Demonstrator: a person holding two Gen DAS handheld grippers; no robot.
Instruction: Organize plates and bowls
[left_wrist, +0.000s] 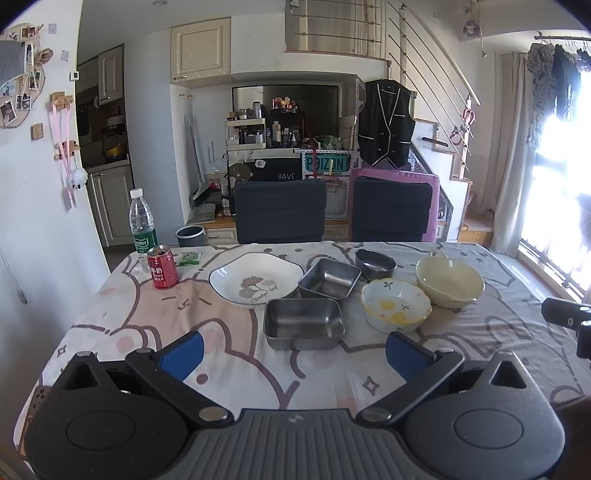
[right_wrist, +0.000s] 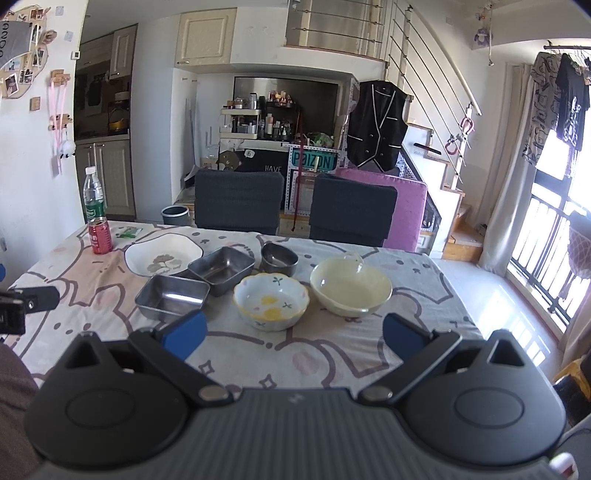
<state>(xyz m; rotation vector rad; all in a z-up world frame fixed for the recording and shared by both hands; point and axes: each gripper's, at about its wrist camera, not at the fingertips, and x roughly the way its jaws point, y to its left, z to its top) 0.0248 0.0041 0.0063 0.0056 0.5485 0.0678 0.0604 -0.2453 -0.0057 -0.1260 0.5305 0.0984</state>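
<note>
Left gripper (left_wrist: 293, 354) hangs low at the bottom of its frame, blue pads (left_wrist: 183, 354) spread wide, nothing between them. Right gripper (right_wrist: 295, 338) likewise: pads (right_wrist: 184, 338) wide apart, empty, above the tablecloth (right_wrist: 332, 354).

Dishes sit in a loose cluster mid-table on the cartoon-print cloth.
- White plate (left_wrist: 255, 278) with dark rim and leaf print: centre-left of the left-wrist frame, farthest left of the group.
- Two rectangular steel trays: near tray (left_wrist: 303, 323) centre frame, just ahead of the left gripper; far tray (left_wrist: 329, 278) behind it, its corner over or against the plate's right edge, cannot tell which.
- Small dark steel bowl (left_wrist: 375, 263) behind the far tray, toward the chairs.
- Scalloped ceramic bowl (left_wrist: 396, 309) with yellow spots and small flowers: right of the near tray, a gap between them.
- Pale yellow bowl (left_wrist: 450, 282) right of centre, very close to the scalloped bowl; contact unclear.

In the right-wrist view the scalloped bowl (right_wrist: 271, 301) lies dead centre just ahead of the gripper, yellow bowl (right_wrist: 351, 290) to its right, near tray (right_wrist: 173, 297) to its left.

Red drink can (left_wrist: 162, 267) and clear water bottle (left_wrist: 141, 221) stand at the table's far left corner, a small green packet (left_wrist: 189, 258) beside the can. Two dark chairs (left_wrist: 280, 210) at the far edge.
</note>
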